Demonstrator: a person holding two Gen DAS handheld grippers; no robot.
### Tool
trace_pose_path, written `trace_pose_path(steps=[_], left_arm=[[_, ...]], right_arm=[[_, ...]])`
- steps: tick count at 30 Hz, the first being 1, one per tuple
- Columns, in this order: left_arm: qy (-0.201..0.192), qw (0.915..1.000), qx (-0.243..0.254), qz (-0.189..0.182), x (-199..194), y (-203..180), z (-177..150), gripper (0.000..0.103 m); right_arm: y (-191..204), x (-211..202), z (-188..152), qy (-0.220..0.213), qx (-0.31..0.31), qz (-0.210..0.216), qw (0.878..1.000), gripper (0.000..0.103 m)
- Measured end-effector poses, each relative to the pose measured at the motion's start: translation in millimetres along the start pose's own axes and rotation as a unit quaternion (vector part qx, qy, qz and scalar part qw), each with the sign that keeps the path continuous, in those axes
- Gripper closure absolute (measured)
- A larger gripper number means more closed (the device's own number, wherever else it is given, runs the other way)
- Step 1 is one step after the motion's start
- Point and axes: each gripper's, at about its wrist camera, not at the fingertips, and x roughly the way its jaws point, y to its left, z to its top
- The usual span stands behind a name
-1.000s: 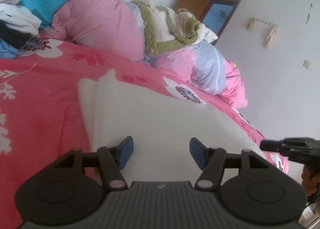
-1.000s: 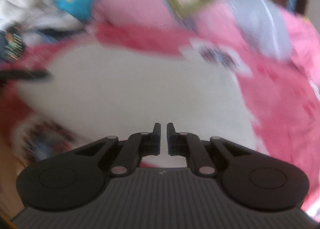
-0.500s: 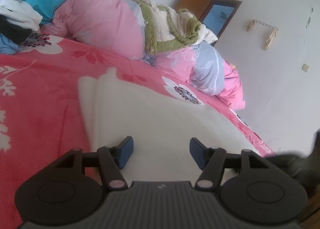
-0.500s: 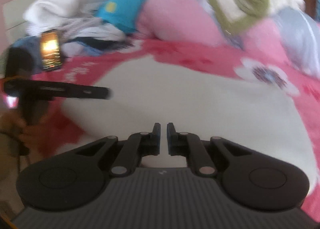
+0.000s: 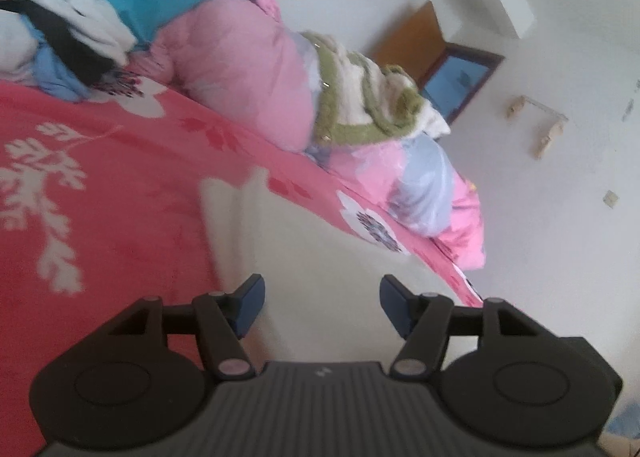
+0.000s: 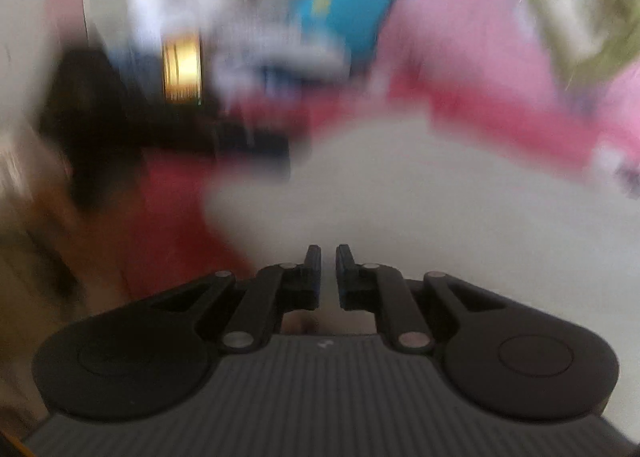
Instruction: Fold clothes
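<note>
Lying flat on the red floral bedspread (image 5: 100, 225), the white garment (image 5: 320, 257) is running its long axis from about 11 o'clock toward 4 o'clock in the left wrist view, with a narrow tab sticking up at its far corner near 11 o'clock. The left gripper (image 5: 322, 307) is hovering over the near part of the cloth, its blue-padded fingers (image 5: 250, 303) standing wide apart with only white fabric showing between them; whether the pads are touching the cloth cannot be told. The garment's left edge is passing just outside the left finger, bare bedspread opening out toward 9 o'clock. Toward 12 and 1 o'clock a pink quilt (image 5: 240, 73) and a green fleece jacket (image 5: 360, 109) are crowding the far side; a clothes pile (image 5: 60, 37) is sitting at 10 o'clock.

The right wrist view is heavily blurred. The right gripper (image 6: 328, 269) is showing its fingers nearly together, a thin slit between them, nothing visibly clamped. White cloth (image 6: 440, 217) is filling the area ahead from 12 to 3 o'clock. A dark blurred shape, apparently the left gripper (image 6: 224, 145), is sitting at 10 o'clock.
</note>
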Motion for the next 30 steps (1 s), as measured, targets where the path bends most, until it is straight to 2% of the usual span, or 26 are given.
trace_pose_path(steps=[1,3,7,9,11,13,14,18,21,24,27,30], left_arm=[[-0.002,1.0000,-0.008,0.004,-2,4,1,0.039],[-0.007,0.9996,-0.025,0.013,-5,12,3,0.039],[-0.017,0.9977,-0.057,0.031,-11,27,6,0.039],[-0.020,0.9975,-0.057,0.037,-13,28,7,0.039],[-0.023,0.9973,-0.057,0.040,-14,28,8,0.039],[-0.025,0.9972,-0.058,0.041,-15,29,8,0.039],[-0.026,0.9971,-0.058,0.042,-15,29,8,0.039],[-0.028,0.9968,-0.060,0.046,-16,29,8,0.039],[-0.029,0.9964,-0.059,0.053,-15,30,8,0.039],[-0.029,0.9958,-0.058,0.064,-14,31,7,0.038],[-0.030,0.9955,-0.055,0.071,-13,31,7,0.038],[-0.033,0.9957,-0.049,0.071,-13,30,6,0.038]], right_arm=[[1,3,-2,-0.004,-0.003,-0.002,1.000,0.096],[4,-3,16,0.004,0.002,-0.004,1.000,0.096],[17,-20,40,-0.064,-0.004,0.041,0.997,0.096],[27,-1,41,-0.056,-0.008,0.055,0.997,0.096],[33,34,28,-0.008,-0.007,0.057,0.998,0.096],[33,37,25,-0.018,-0.015,0.058,0.998,0.096],[31,34,34,-0.008,-0.005,0.060,0.998,0.096],[31,14,53,-0.043,-0.004,0.078,0.996,0.096],[38,32,42,-0.028,-0.006,0.092,0.995,0.096],[39,40,29,-0.051,-0.018,0.099,0.994,0.097],[32,27,41,-0.051,0.008,0.099,0.994,0.097],[38,6,35,-0.088,0.009,0.114,0.990,0.096]])
